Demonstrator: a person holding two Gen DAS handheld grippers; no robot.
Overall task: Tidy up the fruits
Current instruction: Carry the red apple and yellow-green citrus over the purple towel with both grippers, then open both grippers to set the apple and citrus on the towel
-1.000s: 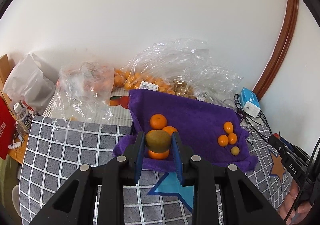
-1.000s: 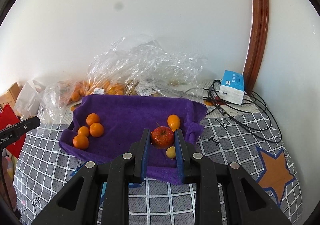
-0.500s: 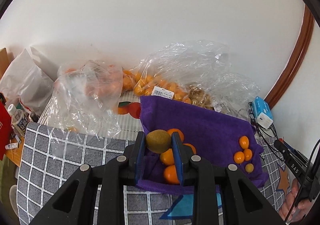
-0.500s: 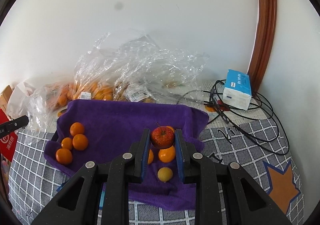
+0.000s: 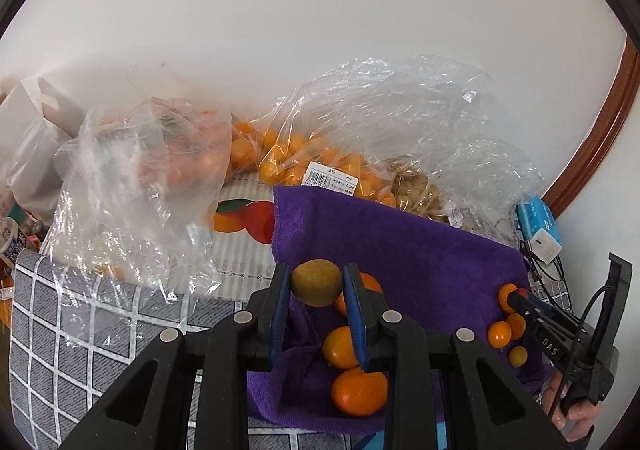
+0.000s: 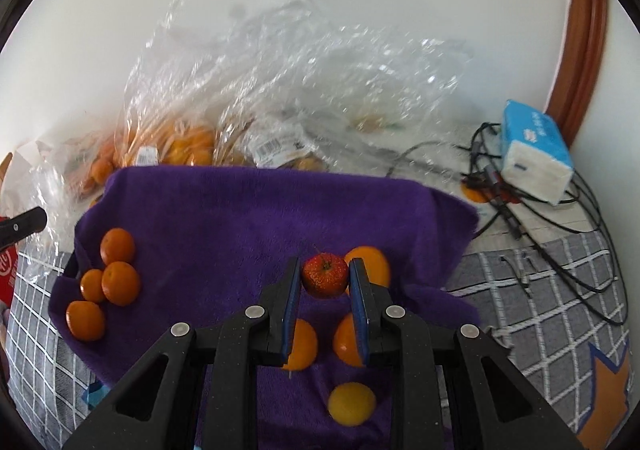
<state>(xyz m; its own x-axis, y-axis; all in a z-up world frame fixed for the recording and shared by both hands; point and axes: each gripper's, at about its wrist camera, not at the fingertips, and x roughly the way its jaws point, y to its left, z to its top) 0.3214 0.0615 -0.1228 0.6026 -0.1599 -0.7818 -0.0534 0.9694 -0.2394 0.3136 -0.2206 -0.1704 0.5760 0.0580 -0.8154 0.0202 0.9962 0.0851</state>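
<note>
A brown-green kiwi (image 5: 316, 282) is clamped between the blue pads of my left gripper (image 5: 316, 284), held over the near left part of the purple towel (image 5: 408, 250). Several mandarins (image 5: 359, 391) lie on the towel just below it. My right gripper (image 6: 325, 276) is shut on a small red fruit (image 6: 324, 275) above the right side of the purple towel (image 6: 224, 218). Small orange fruits (image 6: 301, 346) and a yellow one (image 6: 351, 403) lie under it, and several mandarins (image 6: 120, 283) sit at the towel's left end. In the left wrist view the right gripper (image 5: 524, 300) shows at the right edge.
Clear plastic bags of oranges (image 5: 304, 158) and other produce (image 6: 280, 98) are heaped against the white wall behind the towel. A blue tissue pack (image 6: 534, 158) and tangled black cables (image 6: 560, 234) lie at the right. The table has a grey checked cloth (image 5: 72, 314).
Both grippers have come down and closer to the purple towel with their fruits still held; the towel and the fruits on it look larger and lower in both views.
</note>
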